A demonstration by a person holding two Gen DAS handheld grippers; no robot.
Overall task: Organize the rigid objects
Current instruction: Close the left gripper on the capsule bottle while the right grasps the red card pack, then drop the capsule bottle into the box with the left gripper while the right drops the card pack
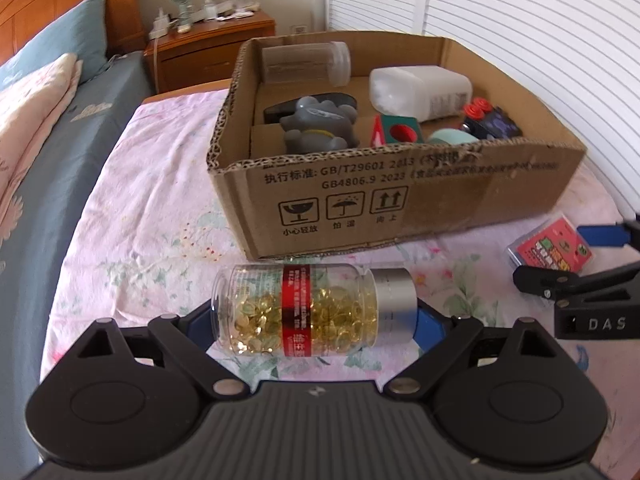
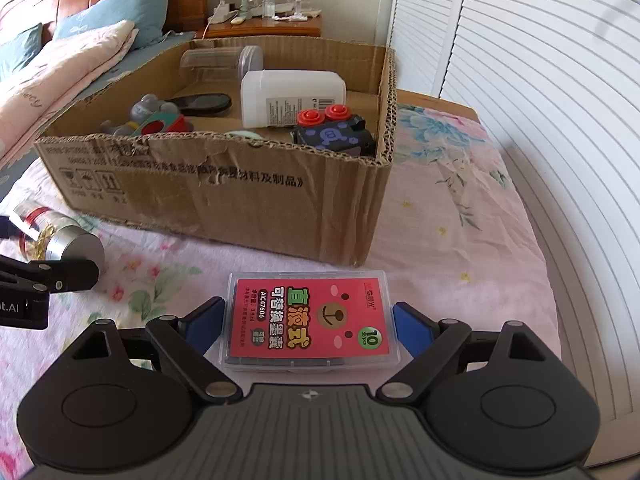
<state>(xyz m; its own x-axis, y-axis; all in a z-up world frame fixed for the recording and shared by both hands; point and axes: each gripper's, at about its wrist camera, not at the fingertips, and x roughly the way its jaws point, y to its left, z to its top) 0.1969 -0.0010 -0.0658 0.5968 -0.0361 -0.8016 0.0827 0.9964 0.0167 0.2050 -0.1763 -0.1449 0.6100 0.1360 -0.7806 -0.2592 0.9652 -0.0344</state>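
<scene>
While lying flat on the bedspread (image 1: 152, 208), capsule bottle (image 1: 308, 310) sits between wide-apart left gripper (image 1: 316, 322); right gripper (image 2: 306, 330) likewise spread around refill case (image 2: 310, 320), not clamped.

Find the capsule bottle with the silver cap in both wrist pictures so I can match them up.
Left wrist view: the capsule bottle lies on its side at lower centre, between the left gripper's fingers, cap to the right.
Right wrist view: only its cap end shows at the far left edge.
Shared landmark: the cardboard box stands behind it in both.

Left tool (image 1: 314, 322) jaws wide, angled down; right tool (image 2: 308, 320) likewise.
</scene>
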